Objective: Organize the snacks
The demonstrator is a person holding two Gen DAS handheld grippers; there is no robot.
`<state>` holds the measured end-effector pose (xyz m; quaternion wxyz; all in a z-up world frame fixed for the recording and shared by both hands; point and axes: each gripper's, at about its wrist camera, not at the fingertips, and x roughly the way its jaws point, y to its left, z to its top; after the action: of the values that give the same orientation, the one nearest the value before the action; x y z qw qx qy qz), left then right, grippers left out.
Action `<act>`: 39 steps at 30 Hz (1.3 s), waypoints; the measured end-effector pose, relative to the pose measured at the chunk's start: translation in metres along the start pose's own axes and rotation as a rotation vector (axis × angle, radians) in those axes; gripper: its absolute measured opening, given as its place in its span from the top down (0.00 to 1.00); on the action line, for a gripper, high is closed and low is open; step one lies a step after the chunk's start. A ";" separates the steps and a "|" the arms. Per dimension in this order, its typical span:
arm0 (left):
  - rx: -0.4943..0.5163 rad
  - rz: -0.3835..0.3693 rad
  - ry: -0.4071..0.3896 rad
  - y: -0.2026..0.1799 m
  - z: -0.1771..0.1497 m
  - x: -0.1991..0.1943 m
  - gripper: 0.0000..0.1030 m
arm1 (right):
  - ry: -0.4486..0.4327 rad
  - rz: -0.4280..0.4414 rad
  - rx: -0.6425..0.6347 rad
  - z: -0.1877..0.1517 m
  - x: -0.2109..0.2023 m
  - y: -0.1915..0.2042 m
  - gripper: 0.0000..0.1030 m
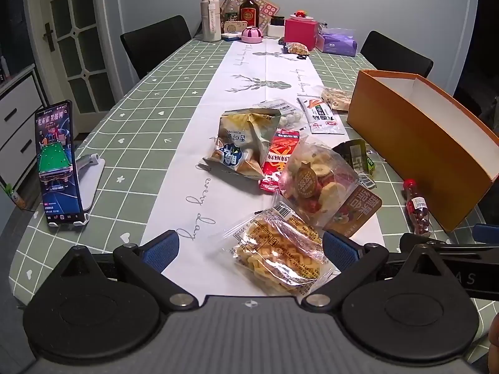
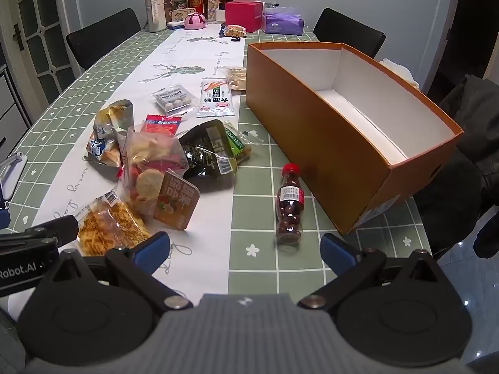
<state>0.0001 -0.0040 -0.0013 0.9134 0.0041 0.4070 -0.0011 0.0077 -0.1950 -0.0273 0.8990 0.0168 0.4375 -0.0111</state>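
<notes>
Several snack packets lie in a heap on the white table runner. Nearest is a clear waffle packet [image 1: 277, 252], lying between the wide-apart blue pads of my open left gripper [image 1: 251, 254], untouched. Behind it sit a dried-fruit bag [image 1: 321, 187], a red packet [image 1: 279, 159] and a chip bag [image 1: 240, 143]. A small red-capped bottle [image 2: 289, 204] lies on its side beside the empty orange box [image 2: 336, 131]. My right gripper [image 2: 244, 254] hovers open just short of the bottle, holding nothing.
A phone on a stand [image 1: 57, 162] is at the left table edge. Bottles, a pink box [image 1: 301, 32] and a purple tissue pack [image 1: 338, 42] crowd the far end. Black chairs [image 1: 156, 43] flank the table. More small packets [image 2: 218, 99] lie beyond the heap.
</notes>
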 end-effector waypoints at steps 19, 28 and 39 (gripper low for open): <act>-0.007 -0.005 0.002 0.000 0.000 0.000 0.00 | 0.003 0.000 0.002 0.000 0.000 0.000 0.03; -0.007 -0.006 0.002 0.000 0.000 0.000 0.00 | 0.008 0.002 0.004 0.003 0.001 0.002 0.03; -0.008 -0.007 0.003 0.001 0.000 0.000 0.00 | 0.008 0.001 0.003 0.001 0.001 -0.001 0.03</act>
<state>0.0001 -0.0035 -0.0018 0.9129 -0.0010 0.4082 -0.0025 0.0087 -0.1955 -0.0274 0.8973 0.0183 0.4409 -0.0111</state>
